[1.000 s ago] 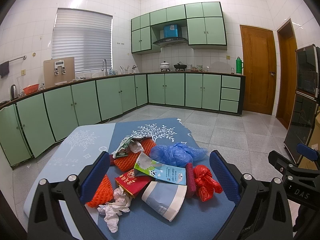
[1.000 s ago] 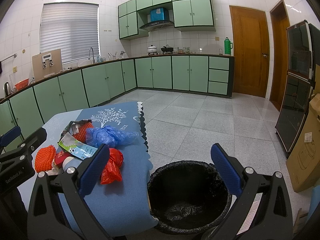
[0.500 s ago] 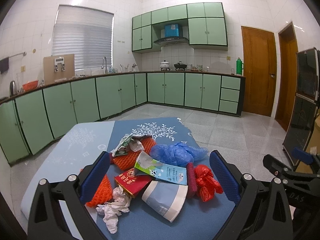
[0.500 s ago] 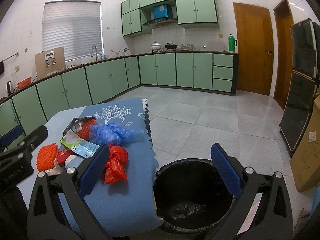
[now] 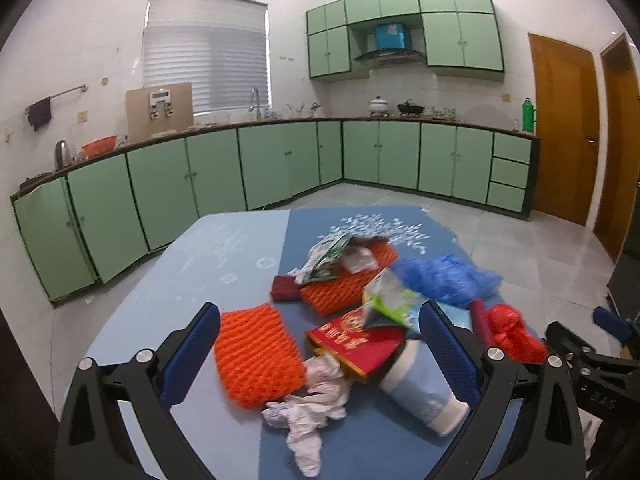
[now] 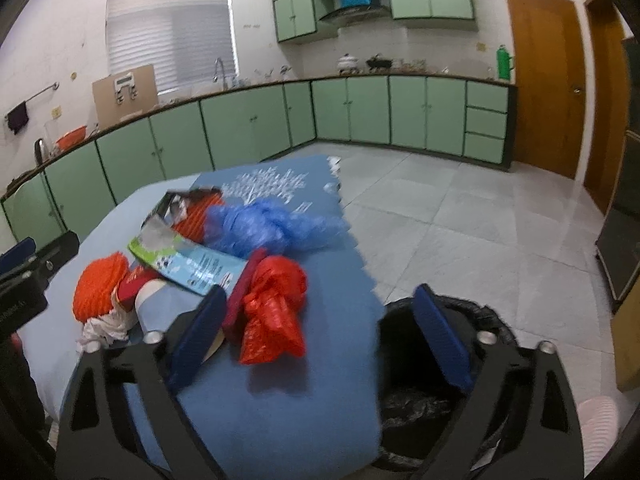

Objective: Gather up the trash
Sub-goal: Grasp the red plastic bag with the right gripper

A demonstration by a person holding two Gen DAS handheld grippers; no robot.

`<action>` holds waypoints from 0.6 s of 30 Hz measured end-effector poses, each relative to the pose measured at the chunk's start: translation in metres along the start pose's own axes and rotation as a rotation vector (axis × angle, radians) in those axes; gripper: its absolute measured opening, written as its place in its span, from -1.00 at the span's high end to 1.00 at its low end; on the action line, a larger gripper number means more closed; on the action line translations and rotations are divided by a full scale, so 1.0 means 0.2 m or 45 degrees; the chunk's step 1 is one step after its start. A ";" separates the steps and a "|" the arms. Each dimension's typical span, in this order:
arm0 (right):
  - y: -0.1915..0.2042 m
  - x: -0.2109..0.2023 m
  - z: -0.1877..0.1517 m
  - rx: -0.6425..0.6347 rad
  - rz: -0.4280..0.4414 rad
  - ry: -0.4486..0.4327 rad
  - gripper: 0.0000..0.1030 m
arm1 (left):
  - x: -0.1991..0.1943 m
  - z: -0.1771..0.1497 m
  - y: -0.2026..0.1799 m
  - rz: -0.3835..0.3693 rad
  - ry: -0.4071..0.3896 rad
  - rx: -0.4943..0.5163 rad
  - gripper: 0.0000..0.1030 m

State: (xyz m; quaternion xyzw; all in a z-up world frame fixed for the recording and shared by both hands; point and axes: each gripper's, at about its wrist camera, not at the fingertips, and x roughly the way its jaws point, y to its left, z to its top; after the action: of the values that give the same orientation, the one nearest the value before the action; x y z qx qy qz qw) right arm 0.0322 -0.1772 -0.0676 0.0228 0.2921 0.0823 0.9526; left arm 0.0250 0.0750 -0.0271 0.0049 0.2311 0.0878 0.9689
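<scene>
Both grippers (image 5: 318,354) (image 6: 320,334) wide, empty; right's jaws just narrowing, red bag (image 6: 272,316) between. Risk: bag slipping short of bin (image 6: 496,320).

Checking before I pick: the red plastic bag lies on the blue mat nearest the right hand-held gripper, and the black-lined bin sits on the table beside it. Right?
Not quite. The red plastic bag does lie on the blue mat nearest the right hand-held gripper, but the black-lined bin stands on the floor beside the table, not on it. The right wrist view shows this.
</scene>
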 end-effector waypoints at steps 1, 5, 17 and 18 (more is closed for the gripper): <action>0.02 0.03 -0.01 -0.009 0.006 0.020 -0.53 | 0.01 -0.01 0.01 0.002 0.007 -0.005 -0.88; 0.04 0.15 -0.04 -0.035 0.029 0.085 -0.30 | 0.05 -0.04 0.02 0.011 0.033 -0.007 -0.88; 0.07 0.28 -0.10 -0.062 0.175 0.213 0.47 | 0.13 -0.10 -0.04 -0.042 0.122 0.029 -0.73; 0.07 0.27 -0.10 -0.062 0.188 0.214 0.50 | 0.13 -0.10 -0.05 -0.045 0.126 0.031 -0.73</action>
State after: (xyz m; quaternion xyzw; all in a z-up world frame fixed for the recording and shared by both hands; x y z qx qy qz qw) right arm 0.0631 -0.1541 -0.1118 0.0142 0.3664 0.1608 0.9164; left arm 0.0411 0.0694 -0.0565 0.0082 0.2800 0.0679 0.9576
